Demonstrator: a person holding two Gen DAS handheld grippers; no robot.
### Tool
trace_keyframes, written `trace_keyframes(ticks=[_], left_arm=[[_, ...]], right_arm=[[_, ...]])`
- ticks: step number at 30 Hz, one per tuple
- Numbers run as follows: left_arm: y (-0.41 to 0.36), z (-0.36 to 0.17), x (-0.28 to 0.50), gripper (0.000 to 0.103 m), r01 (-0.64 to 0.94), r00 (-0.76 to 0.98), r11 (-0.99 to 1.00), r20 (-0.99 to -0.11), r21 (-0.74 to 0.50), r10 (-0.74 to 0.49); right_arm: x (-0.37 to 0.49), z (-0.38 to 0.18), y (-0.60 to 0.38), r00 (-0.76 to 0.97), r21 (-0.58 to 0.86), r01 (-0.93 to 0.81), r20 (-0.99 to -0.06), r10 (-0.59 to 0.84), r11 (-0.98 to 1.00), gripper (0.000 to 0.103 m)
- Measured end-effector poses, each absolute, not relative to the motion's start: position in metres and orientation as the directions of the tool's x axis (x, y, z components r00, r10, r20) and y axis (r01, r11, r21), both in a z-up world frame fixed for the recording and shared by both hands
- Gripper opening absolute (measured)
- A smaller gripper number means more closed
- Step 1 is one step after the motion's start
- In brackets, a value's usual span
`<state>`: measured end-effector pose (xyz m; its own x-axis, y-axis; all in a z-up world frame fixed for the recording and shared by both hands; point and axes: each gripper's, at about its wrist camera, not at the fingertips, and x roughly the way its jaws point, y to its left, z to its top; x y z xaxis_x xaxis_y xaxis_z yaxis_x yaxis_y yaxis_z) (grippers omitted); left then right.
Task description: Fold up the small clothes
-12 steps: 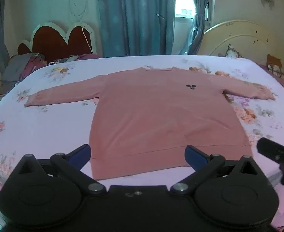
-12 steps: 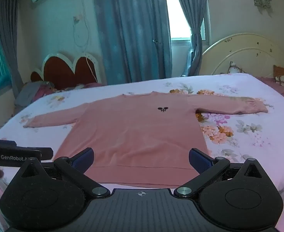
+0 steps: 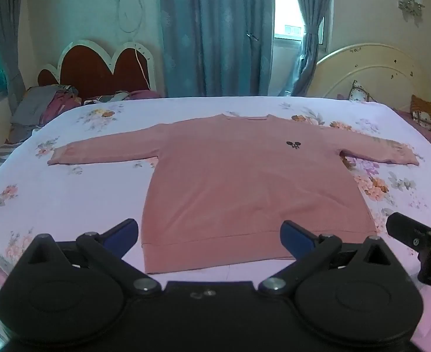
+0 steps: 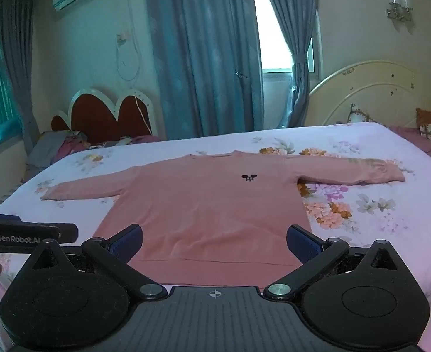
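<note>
A pink long-sleeved sweater (image 3: 244,182) (image 4: 209,205) lies flat and face up on the bed, sleeves spread to both sides, a small black emblem on the chest. Its hem is nearest to me. My left gripper (image 3: 211,233) hovers open above the hem's left half, nothing between its blue-padded fingers. My right gripper (image 4: 215,242) hangs open over the hem's middle, also holding nothing. The right gripper's body (image 3: 420,240) shows at the right edge of the left wrist view, and the left gripper's body (image 4: 24,234) at the left edge of the right wrist view.
The bed has a white floral sheet (image 3: 68,199) (image 4: 376,205). A red scalloped headboard (image 3: 104,70) and a heap of clothes (image 3: 45,105) sit at the far left. A cream headboard (image 3: 371,73) with cushions stands at the far right. Blue curtains (image 3: 215,29) hang behind.
Both views show a slight drift: the sweater sits a little lower in the right wrist view. Both grippers stay open above the hem.
</note>
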<state>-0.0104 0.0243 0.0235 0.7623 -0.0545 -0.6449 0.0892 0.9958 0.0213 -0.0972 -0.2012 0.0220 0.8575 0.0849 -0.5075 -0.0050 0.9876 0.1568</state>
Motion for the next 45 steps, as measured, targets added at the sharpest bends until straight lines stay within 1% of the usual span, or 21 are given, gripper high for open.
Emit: trace_keyframes(ticks=[3,8,15,45], left_arm=[[0.027,0.026,-0.011,0.103,0.086,0.759,0.996,-0.649,0.024,-0.050],[0.004,0.026,-0.020,0.103,0.083,0.767,0.995,-0.641,0.055,-0.029],[-0.003,0.024,-0.024,0.103,0.075,0.768,0.995,-0.641,0.065,-0.016],[-0.006,0.021,-0.025,0.103,0.068,0.761,0.996,-0.649,0.064,-0.010]], right_arm=[[-0.098,0.025,-0.198,0.857,0.158,-0.004,-0.509,0.085,0.987,0.103],[-0.098,0.023,-0.210,0.856,0.173,-0.007,-0.509,0.095,0.985,0.103],[-0.098,0.025,-0.210,0.858,0.172,-0.009,-0.505,0.096,0.985,0.103],[-0.092,0.025,-0.219,0.858,0.165,-0.001,-0.507,0.086,0.986,0.103]])
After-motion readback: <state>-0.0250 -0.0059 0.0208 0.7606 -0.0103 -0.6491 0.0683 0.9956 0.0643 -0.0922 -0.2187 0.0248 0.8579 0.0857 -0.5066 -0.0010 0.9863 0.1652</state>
